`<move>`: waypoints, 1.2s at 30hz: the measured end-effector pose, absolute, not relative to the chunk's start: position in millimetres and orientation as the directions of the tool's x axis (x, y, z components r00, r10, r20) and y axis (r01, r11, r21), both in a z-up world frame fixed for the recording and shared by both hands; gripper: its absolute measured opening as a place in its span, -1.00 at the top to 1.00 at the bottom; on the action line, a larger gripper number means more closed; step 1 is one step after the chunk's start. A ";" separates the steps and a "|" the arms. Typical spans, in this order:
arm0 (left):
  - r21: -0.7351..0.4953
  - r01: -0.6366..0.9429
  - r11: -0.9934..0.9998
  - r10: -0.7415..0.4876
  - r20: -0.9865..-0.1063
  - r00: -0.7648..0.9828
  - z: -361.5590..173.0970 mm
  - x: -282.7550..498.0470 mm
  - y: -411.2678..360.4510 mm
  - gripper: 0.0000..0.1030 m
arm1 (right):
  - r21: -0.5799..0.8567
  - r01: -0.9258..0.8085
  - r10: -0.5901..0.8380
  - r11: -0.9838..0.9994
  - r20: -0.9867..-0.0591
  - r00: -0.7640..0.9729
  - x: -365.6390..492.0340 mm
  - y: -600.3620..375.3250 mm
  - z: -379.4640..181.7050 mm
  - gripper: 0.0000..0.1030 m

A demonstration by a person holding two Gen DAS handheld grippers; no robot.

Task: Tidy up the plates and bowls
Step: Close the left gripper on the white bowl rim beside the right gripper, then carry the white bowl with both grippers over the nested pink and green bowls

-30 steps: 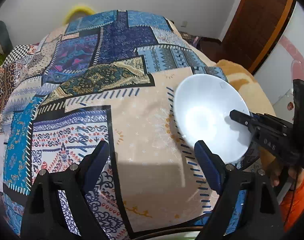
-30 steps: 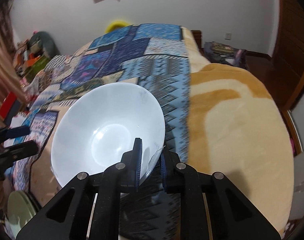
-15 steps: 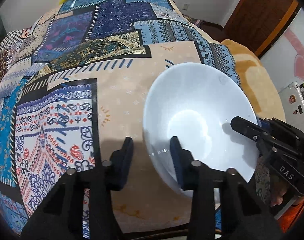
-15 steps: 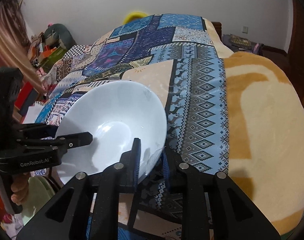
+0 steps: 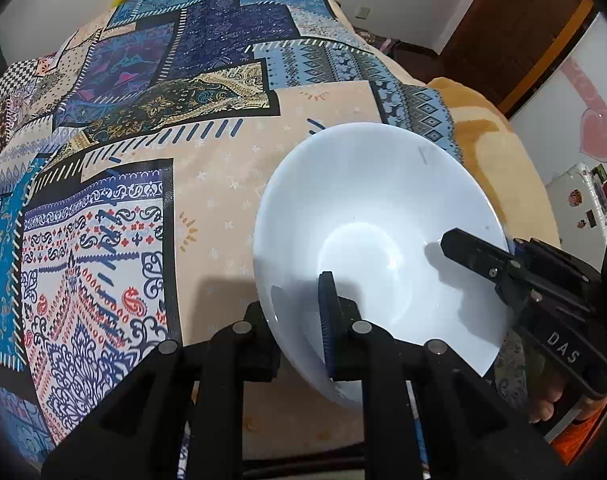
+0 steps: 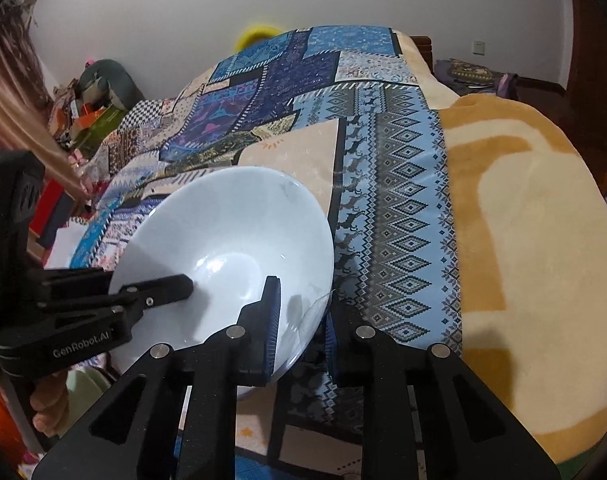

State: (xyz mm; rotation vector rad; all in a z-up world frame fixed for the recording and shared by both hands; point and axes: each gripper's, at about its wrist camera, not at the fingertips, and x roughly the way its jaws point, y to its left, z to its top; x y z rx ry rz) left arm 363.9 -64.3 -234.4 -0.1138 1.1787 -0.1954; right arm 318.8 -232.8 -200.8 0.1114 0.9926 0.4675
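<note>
A white bowl (image 5: 367, 200) (image 6: 231, 216) hangs tilted over the bed, gripped from two sides. My left gripper (image 5: 295, 300) has its jaws closing on the bowl's near rim, one pad inside the bowl and the other behind the wall. My right gripper (image 6: 301, 304) also has its jaws closing on the opposite rim, which sits between its pads. Each gripper shows in the other's view: the right gripper (image 5: 483, 252) at the bowl's right edge, the left gripper (image 6: 183, 280) at its left edge.
A patchwork bed cover (image 5: 143, 200) (image 6: 383, 160) lies under the bowl, with an orange and cream blanket (image 6: 523, 240) to its right. A pale green dish (image 6: 83, 384) shows low at the left, beside a hand (image 6: 47, 408). Clutter stands by the far left wall.
My left gripper went from wide open beside the bowl to shut on its near rim. The bowl now sits closer in the left wrist view. The right gripper kept its hold.
</note>
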 end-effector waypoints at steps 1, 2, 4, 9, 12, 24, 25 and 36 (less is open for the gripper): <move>-0.190 0.095 0.977 -0.212 -0.904 0.372 -231.8 360.6 -63.8 0.69 | 0.300 -0.329 0.429 0.895 -0.778 0.458 318.4 -233.4 -199.4 0.65; -0.187 0.097 0.978 -0.210 -0.902 0.378 -228.4 357.6 -63.9 0.69 | 0.299 -0.331 0.429 0.895 -0.776 0.461 316.0 -233.2 -196.1 0.65; -0.183 0.099 0.978 -0.208 -0.897 0.389 -221.2 352.3 -64.0 0.70 | 0.293 -0.334 0.428 0.896 -0.772 0.470 310.0 -232.4 -189.6 0.65; -0.193 0.101 0.976 -0.217 -0.883 0.417 -198.8 335.1 -61.3 0.70 | 0.284 -0.343 0.429 0.896 -0.754 0.497 295.7 -231.5 -170.5 0.65; -0.190 0.099 0.977 -0.214 -0.873 0.438 -184.6 323.9 -58.2 0.70 | 0.277 -0.355 0.433 0.893 -0.745 0.508 285.1 -228.5 -158.6 0.65; -0.185 0.091 0.978 -0.206 -0.842 0.499 -138.1 259.1 -39.6 0.70 | 0.269 -0.387 0.453 0.882 -0.708 0.541 236.0 -209.2 -122.7 0.65; -0.186 0.090 0.978 -0.206 -0.840 0.502 -135.6 254.3 -37.5 0.70 | 0.267 -0.389 0.454 0.882 -0.707 0.543 232.1 -208.1 -121.5 0.65; -0.181 0.044 0.982 -0.176 -0.823 0.539 -121.3 195.2 3.1 0.70 | 0.268 -0.436 0.486 0.859 -0.695 0.530 195.2 -169.5 -115.5 0.65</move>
